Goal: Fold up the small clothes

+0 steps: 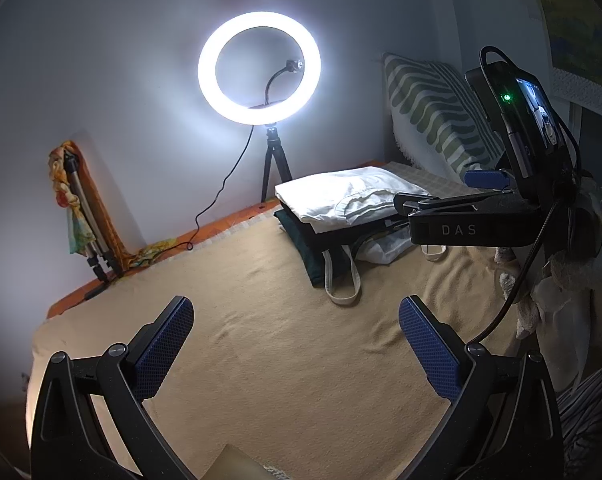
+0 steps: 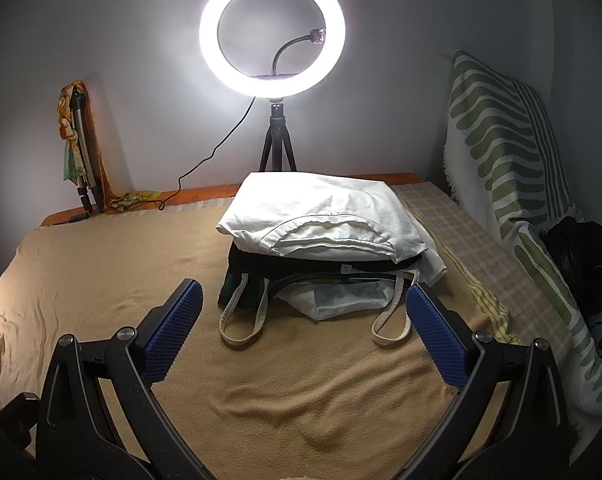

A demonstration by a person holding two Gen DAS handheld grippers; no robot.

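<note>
2 claws hang over a bed [image 2: 101, 248] spread with a tan blanket [image 2: 301, 392], both spread wide and holding nothing. The left claw [image 1: 297, 344] is above bare blanket on the near side. The right claw [image 2: 305, 332] sits just near of the clothes pile [image 2: 321, 248]; in the left view its body [image 1: 473, 220] shows at the right, level with the pile and in front of its right edge.

The pile lies toward the far middle of the bed. A folded white garment [image 2: 321, 212] is on top, a dark one [image 2: 253, 264] under it, and a pale bag with 2 cream strap loops [image 2: 241, 320] pokes out at the near side, the loops lying flat on the blanket.

A lit ring light [image 2: 272, 30] on a small tripod [image 2: 278, 148] stands against the far wall, behind the pile. A folded stand wrapped in patterned cloth [image 2: 77, 140] leans at the far left. A green-striped cushion [image 2: 501, 132] stands along the right wall.
</note>
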